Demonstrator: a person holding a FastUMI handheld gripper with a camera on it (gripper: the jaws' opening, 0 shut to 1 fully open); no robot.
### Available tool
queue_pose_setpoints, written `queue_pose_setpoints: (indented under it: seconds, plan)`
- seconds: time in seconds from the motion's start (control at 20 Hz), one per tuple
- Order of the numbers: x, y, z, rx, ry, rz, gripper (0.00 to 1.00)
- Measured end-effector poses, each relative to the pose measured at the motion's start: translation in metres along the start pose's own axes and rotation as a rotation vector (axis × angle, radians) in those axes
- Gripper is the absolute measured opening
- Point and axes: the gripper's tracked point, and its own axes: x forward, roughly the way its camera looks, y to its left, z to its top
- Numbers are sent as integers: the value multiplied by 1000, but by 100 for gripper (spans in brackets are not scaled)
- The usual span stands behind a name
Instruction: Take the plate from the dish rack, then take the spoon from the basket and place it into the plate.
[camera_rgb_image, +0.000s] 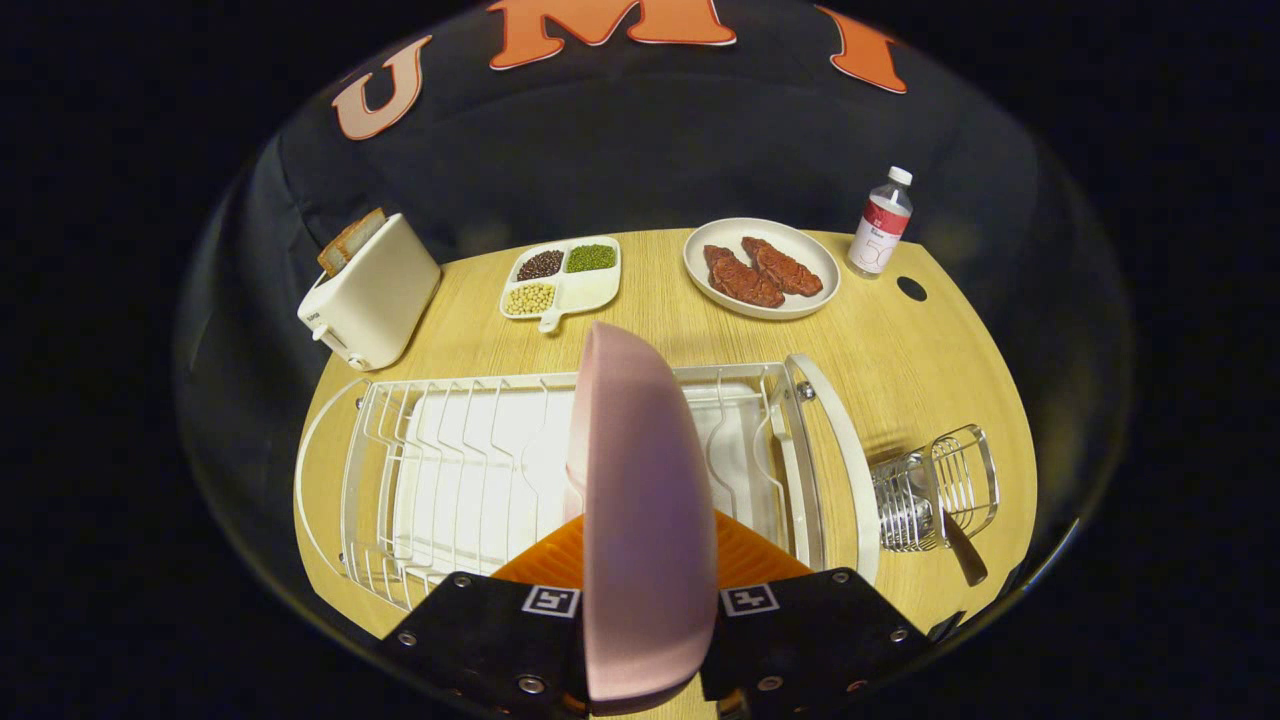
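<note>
The white wire dish rack (450, 470) sits along the near edge of the desk (900, 350), its slots bare over a white drip tray. Just beside its right end a metal wire basket (935, 490) holds the spoon (955, 535), whose handle pokes out toward the near right corner. At the far edge a divided white tray (563, 277) carries dark, green and pale beans in three of its sections, and a white dish (762, 266) beside it holds two pieces of red meat. A toaster (370, 292) with bread in its slot stands at the far left corner, a water bottle (881, 223) at the far right. The pink plate (635, 510) stands on edge between the fingers of the gripper (645, 625), which pinch it from both sides above the rack
</note>
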Motion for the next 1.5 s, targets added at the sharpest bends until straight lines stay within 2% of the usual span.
queue_pose_setpoints:
  seconds: [0.3, 0.4, 0.55, 0.65, 0.95, 1.2, 1.5]
  plan:
    - [-23, -15, 29, 30, -97, -69, 34]
    - [-33, -17, 33, 21, -126, -57, 33]
    - [-57, -6, 35, 53, -149, 32, 33]
    - [-74, -11, 37, 46, -189, 51, 32]
    - [-110, -27, 1, -7, -251, 92, 31]
    - [-126, -37, -43, -29, -236, 171, 29]
    - [-113, -51, -104, -62, -185, 203, 28]
